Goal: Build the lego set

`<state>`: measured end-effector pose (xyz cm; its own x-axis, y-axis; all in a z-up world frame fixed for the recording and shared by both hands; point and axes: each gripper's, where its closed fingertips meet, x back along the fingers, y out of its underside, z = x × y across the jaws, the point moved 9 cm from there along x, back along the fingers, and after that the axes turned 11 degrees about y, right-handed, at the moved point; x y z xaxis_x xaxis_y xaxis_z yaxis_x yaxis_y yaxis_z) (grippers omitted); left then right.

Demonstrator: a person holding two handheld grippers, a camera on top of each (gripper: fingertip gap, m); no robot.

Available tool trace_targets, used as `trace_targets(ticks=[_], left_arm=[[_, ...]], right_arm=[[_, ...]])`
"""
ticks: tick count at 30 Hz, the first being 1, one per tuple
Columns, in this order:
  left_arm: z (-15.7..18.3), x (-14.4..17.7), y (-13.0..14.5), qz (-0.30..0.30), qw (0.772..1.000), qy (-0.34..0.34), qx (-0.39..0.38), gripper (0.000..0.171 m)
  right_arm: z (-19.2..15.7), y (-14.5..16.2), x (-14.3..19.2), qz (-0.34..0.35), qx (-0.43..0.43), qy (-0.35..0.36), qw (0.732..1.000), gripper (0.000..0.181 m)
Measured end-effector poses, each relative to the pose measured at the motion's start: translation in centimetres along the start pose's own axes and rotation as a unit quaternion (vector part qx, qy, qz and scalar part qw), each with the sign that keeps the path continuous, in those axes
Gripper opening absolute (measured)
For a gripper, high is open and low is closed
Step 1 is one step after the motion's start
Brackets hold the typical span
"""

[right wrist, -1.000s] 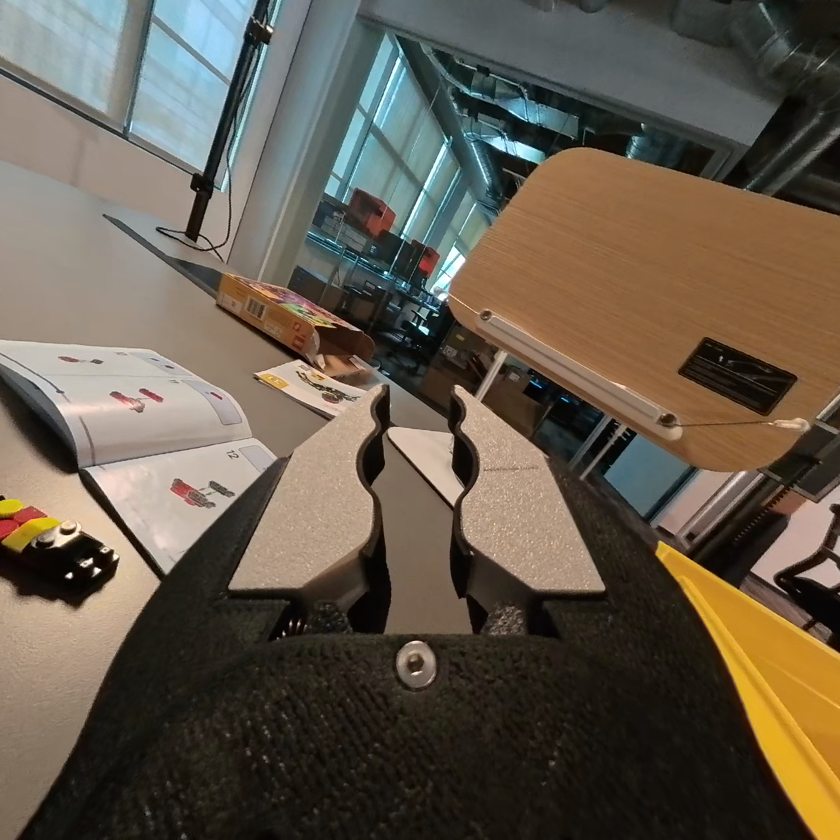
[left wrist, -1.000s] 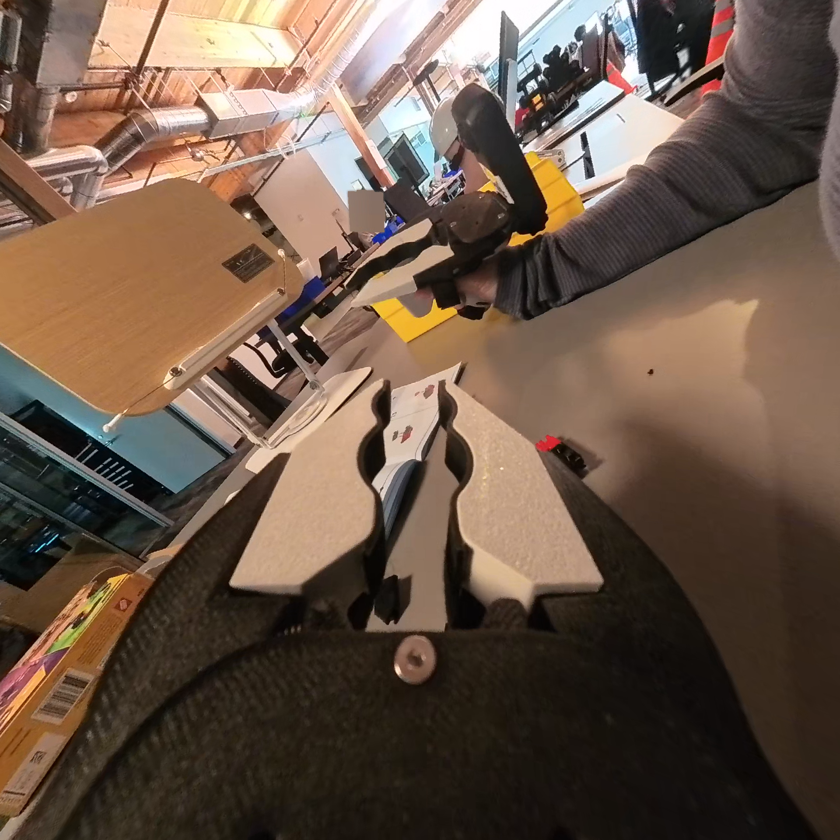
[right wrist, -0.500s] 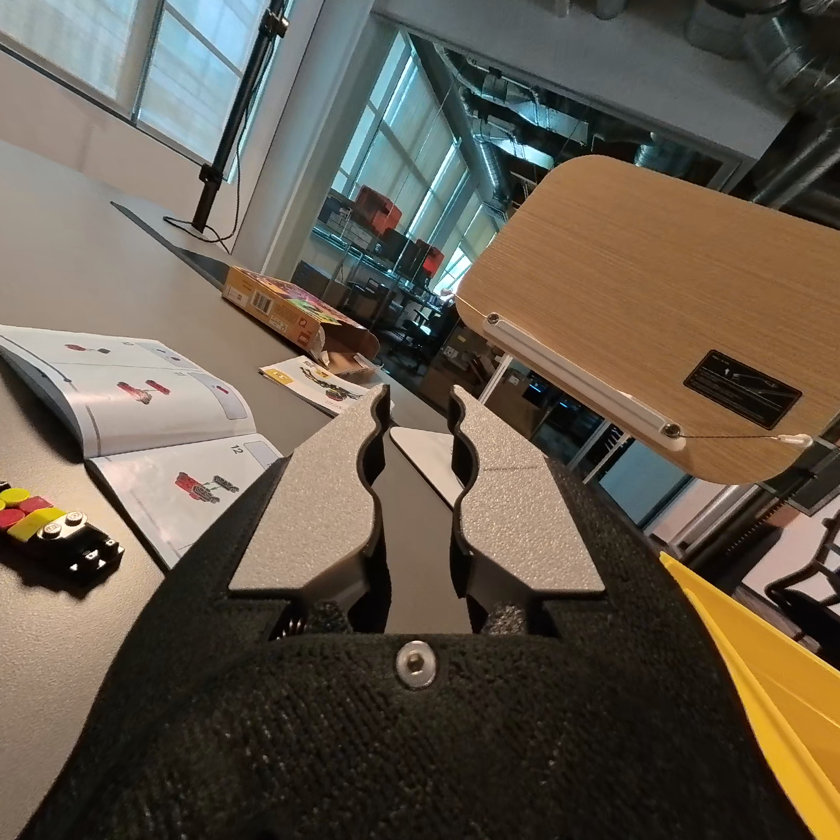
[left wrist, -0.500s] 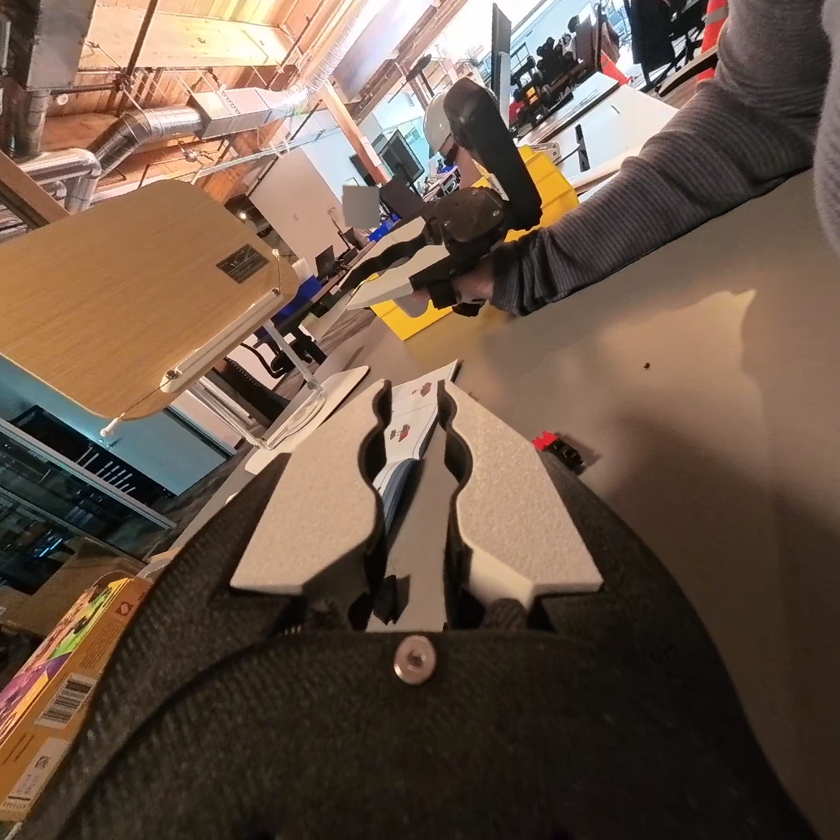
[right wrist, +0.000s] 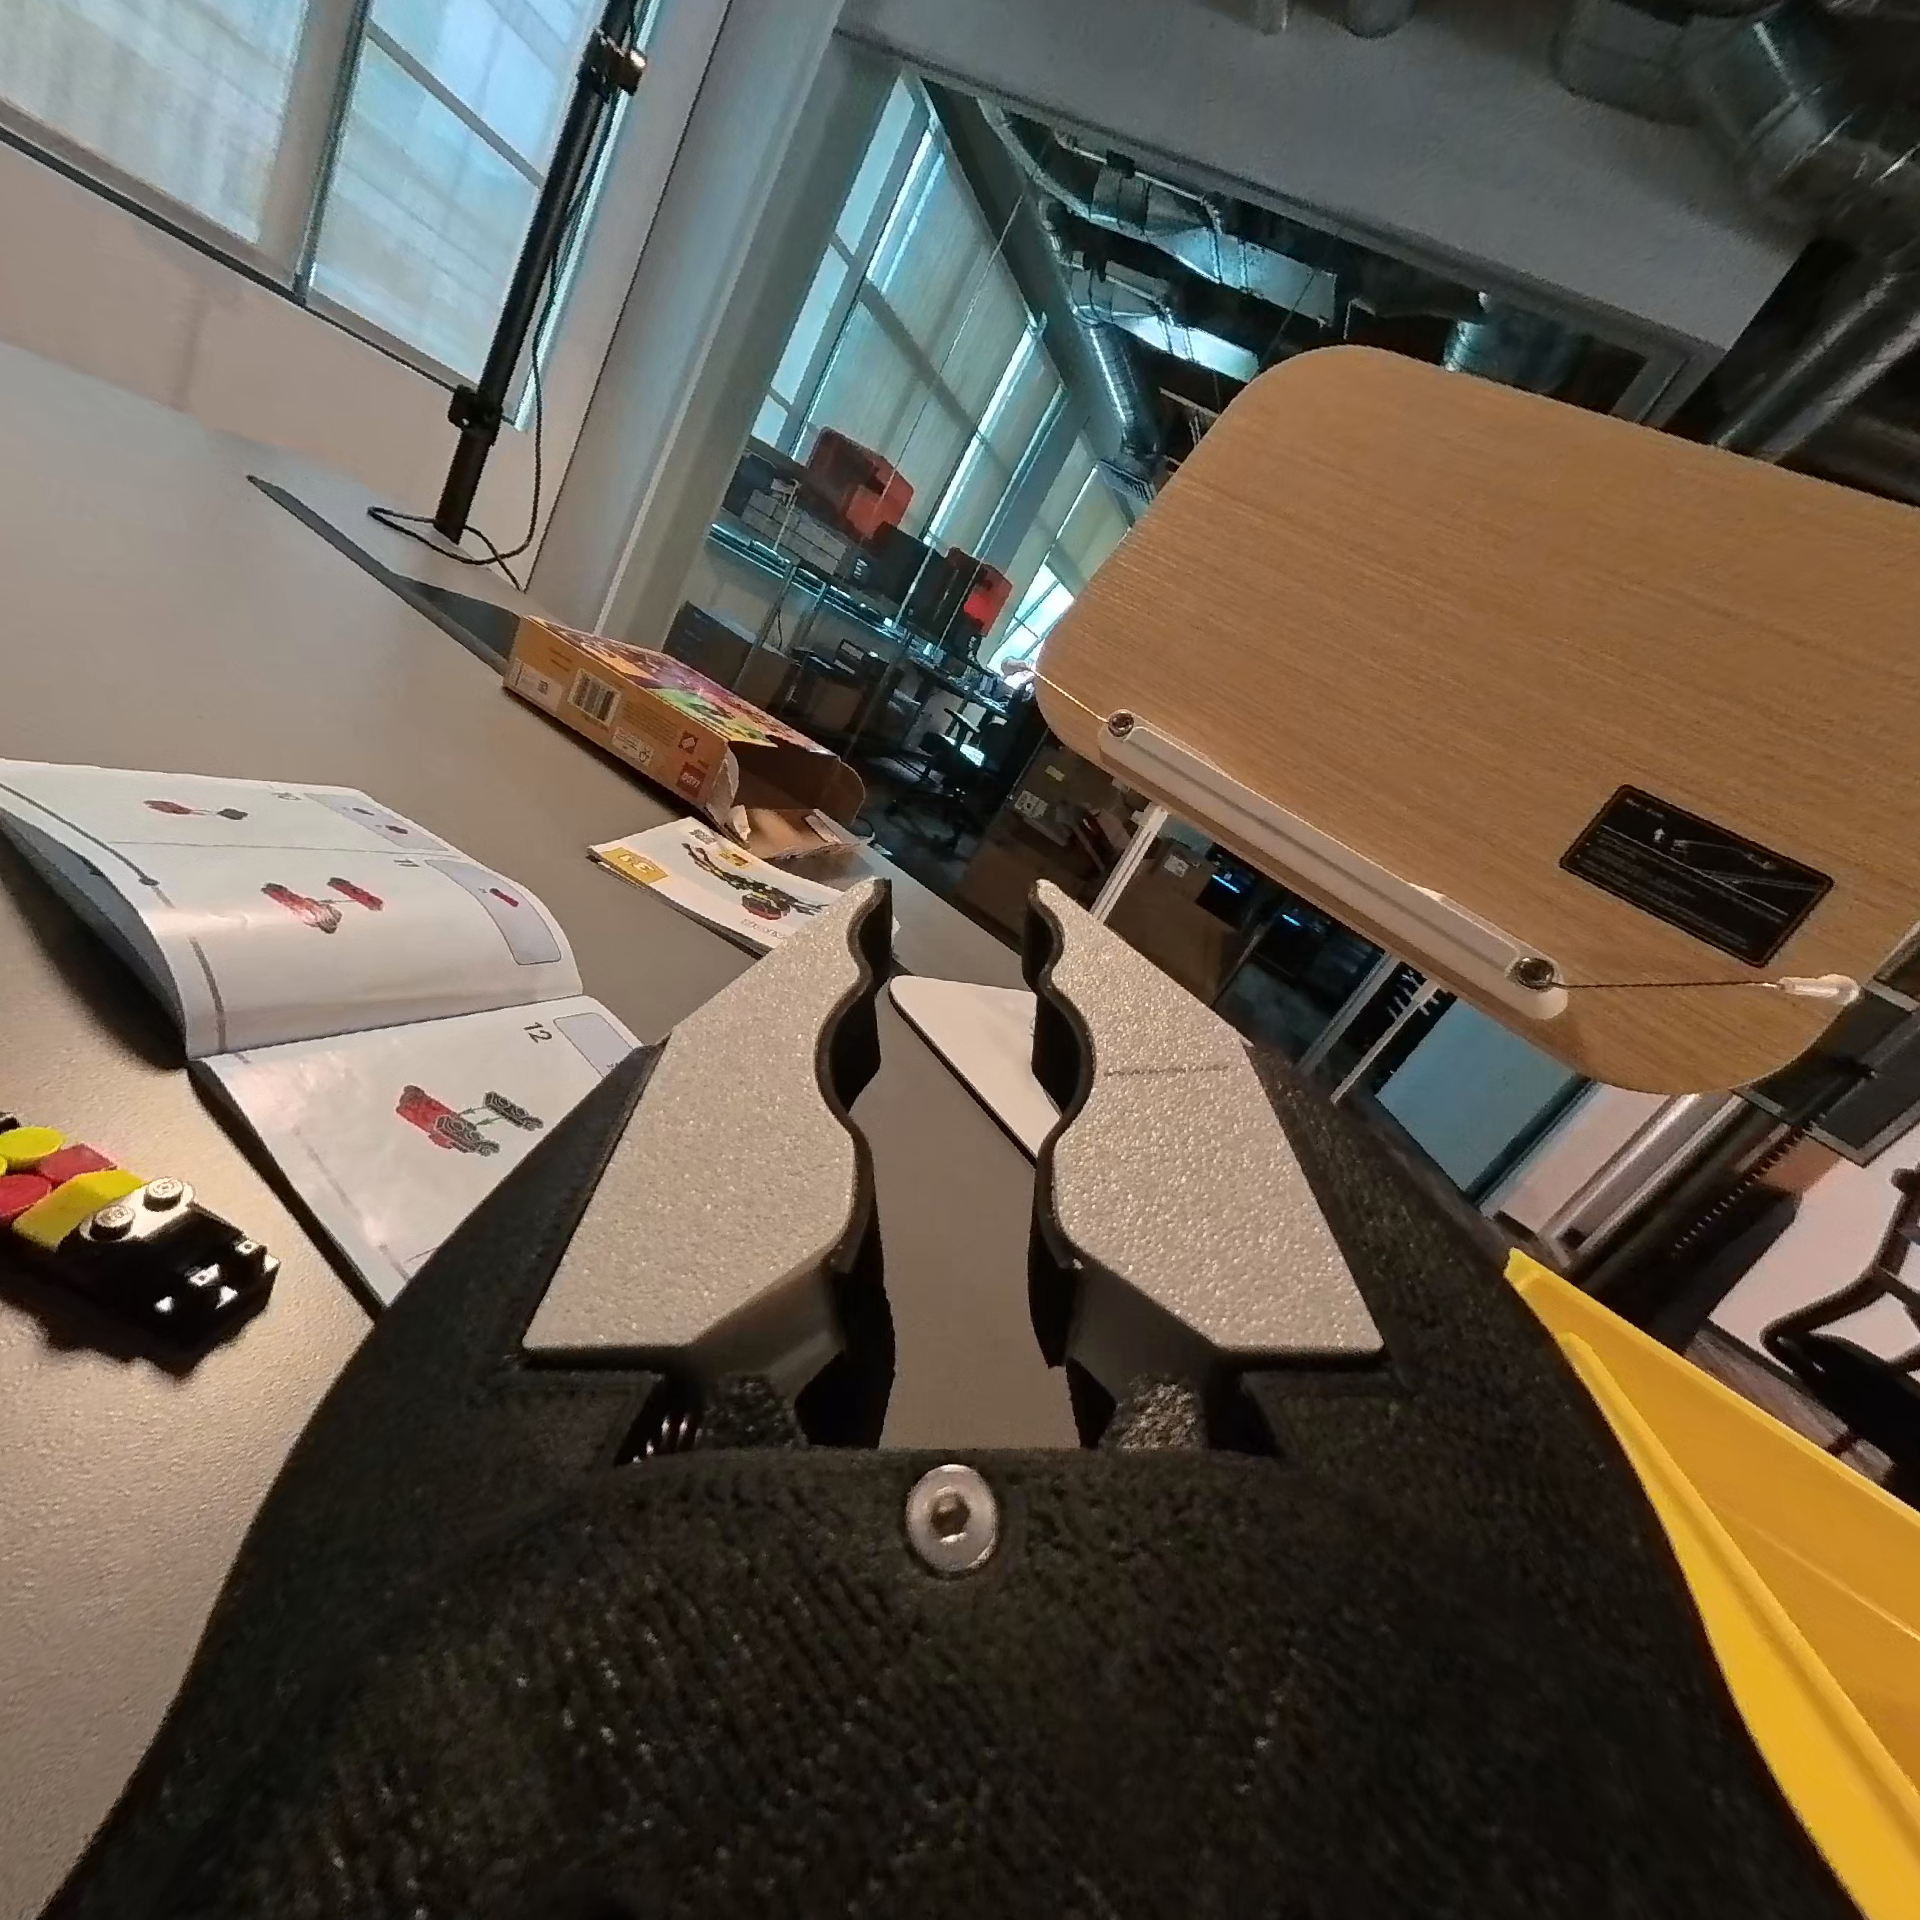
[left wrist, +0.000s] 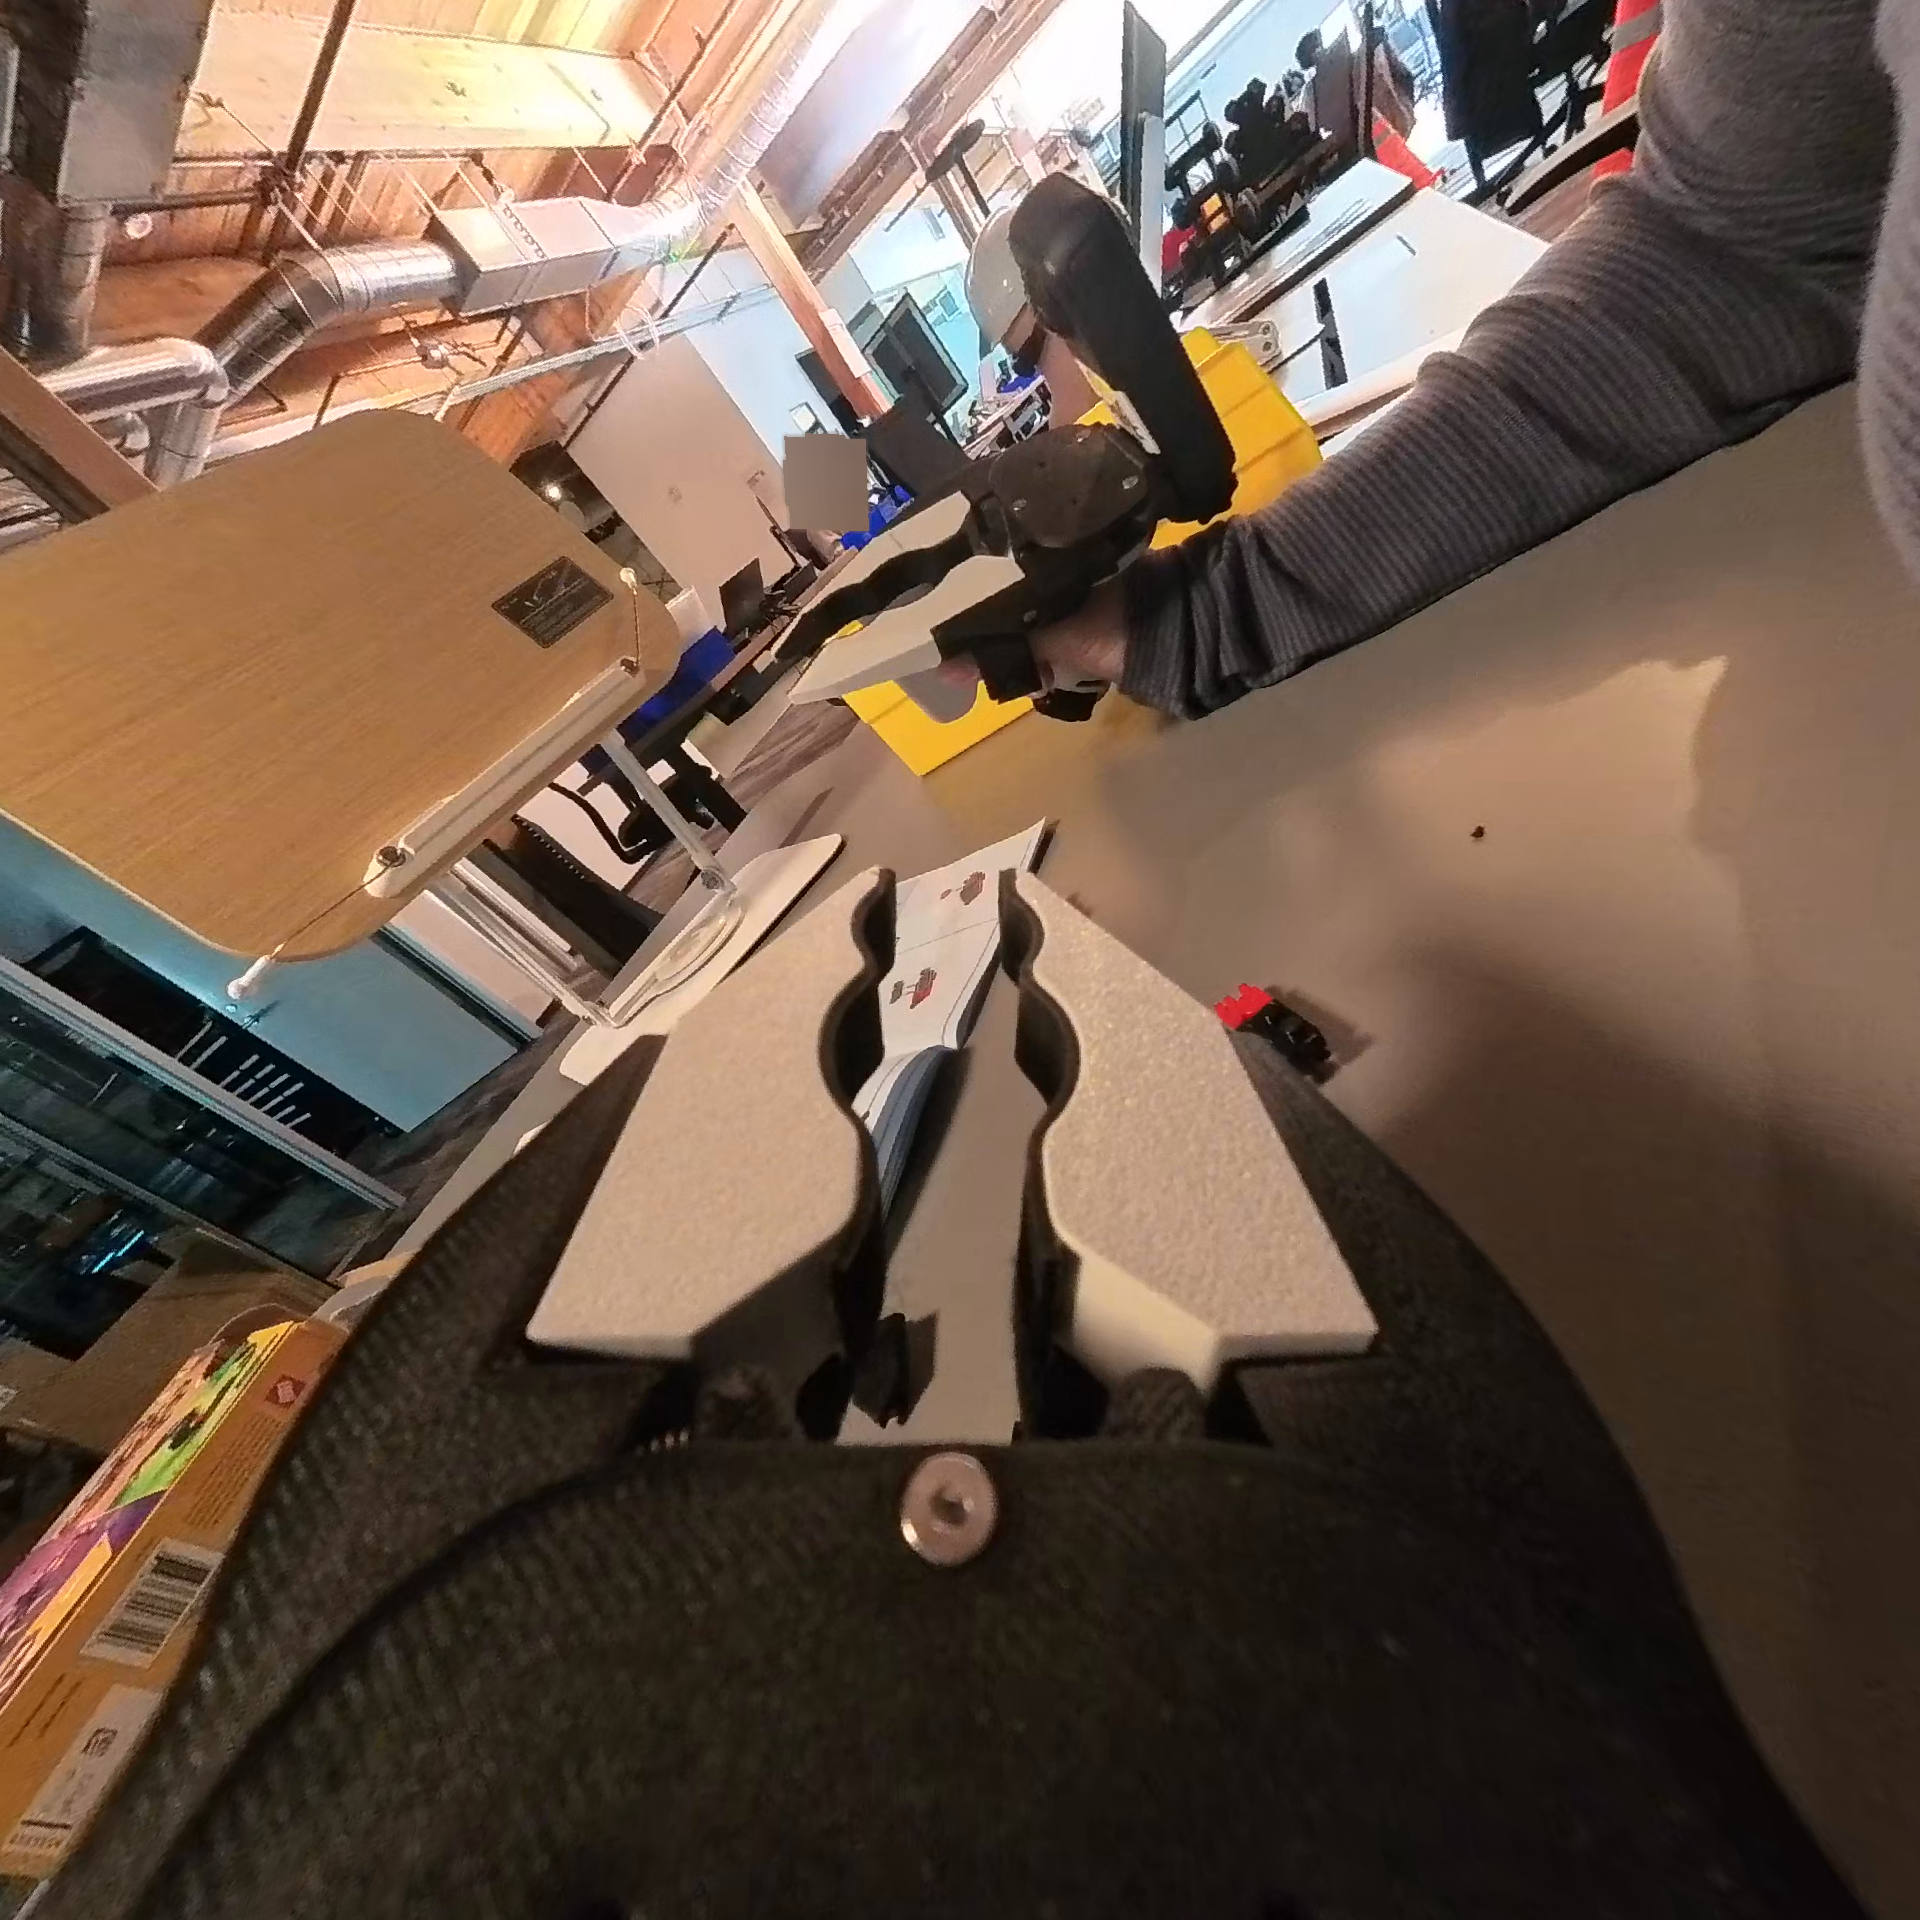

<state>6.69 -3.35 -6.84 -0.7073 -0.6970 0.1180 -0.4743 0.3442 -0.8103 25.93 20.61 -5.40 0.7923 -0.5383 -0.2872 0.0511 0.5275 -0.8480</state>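
Left wrist view: left tongs [left wrist: 948,904] narrowly parted, empty, low over bench [left wrist: 1558,935], aimed at open manual [left wrist: 935,977]. Lego build [left wrist: 1273,1023] just right of manual. Right tongs [left wrist: 831,649] beyond it, hand-held, by yellow bin [left wrist: 935,717].

Right wrist view: right tongs [right wrist: 956,914] narrowly parted, empty. Build [right wrist: 114,1226] touching bench just left of manual [right wrist: 312,935]; box [right wrist: 644,717] behind manual, leaflet [right wrist: 727,883] beside it.

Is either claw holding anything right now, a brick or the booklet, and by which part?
Nothing is held. The left claw and right claw are both open and empty; the partly built lego model and open instruction booklet lie untouched on the table.
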Motion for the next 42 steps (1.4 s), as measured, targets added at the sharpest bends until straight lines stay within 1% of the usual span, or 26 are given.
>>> trace_targets(ticks=[29, 42], left_arm=[[0.0, -0.2, 0.2, -0.005, 1.000, 0.006, 0.004, 0.018], [-1.0, -0.4, 0.8, -0.026, 0.999, -0.032, 0.026, 0.019]], right_arm=[[-0.1, 0.2, -0.2, -0.002, -0.005, -0.006, 1.000, 0.023], [-0.4, 0.1, -0.2, 0.003, 0.006, -0.011, 1.000, 0.022]])
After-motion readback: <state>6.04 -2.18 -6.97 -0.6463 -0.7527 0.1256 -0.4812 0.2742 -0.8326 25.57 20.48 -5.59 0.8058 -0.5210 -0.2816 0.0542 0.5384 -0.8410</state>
